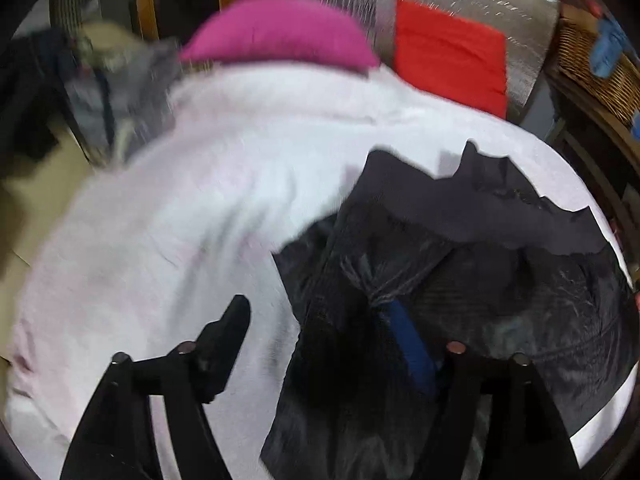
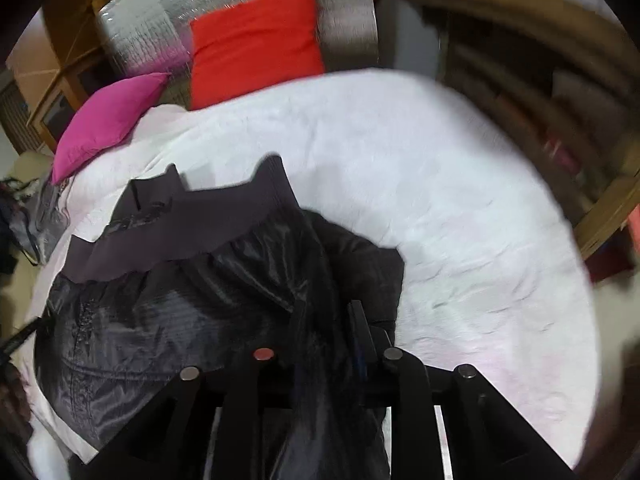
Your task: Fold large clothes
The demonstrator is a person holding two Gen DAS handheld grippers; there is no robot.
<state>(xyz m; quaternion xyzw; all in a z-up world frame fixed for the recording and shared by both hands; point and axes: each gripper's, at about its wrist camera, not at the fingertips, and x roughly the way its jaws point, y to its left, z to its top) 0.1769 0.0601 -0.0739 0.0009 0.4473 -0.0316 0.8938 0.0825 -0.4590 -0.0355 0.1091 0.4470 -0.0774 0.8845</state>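
Observation:
A shiny black padded jacket (image 1: 460, 272) with a dark ribbed hem lies bunched on a white bed cover (image 1: 200, 200). In the left wrist view my left gripper (image 1: 320, 320) stands wide open: the left finger (image 1: 228, 328) is over bare cover, and the right finger (image 1: 408, 344), with a blue pad, is partly buried in jacket folds. In the right wrist view the jacket (image 2: 168, 312) fills the lower left, and my right gripper (image 2: 332, 324) is shut on a fold of it, which runs down between the fingers.
A magenta pillow (image 1: 280, 36) and a red pillow (image 1: 448, 52) lie at the head of the bed against a silver padded board (image 2: 248, 4). Other clothes (image 1: 100, 92) are heaped at the left. A wicker basket (image 1: 592, 68) and wooden shelves (image 2: 540, 92) stand at the right.

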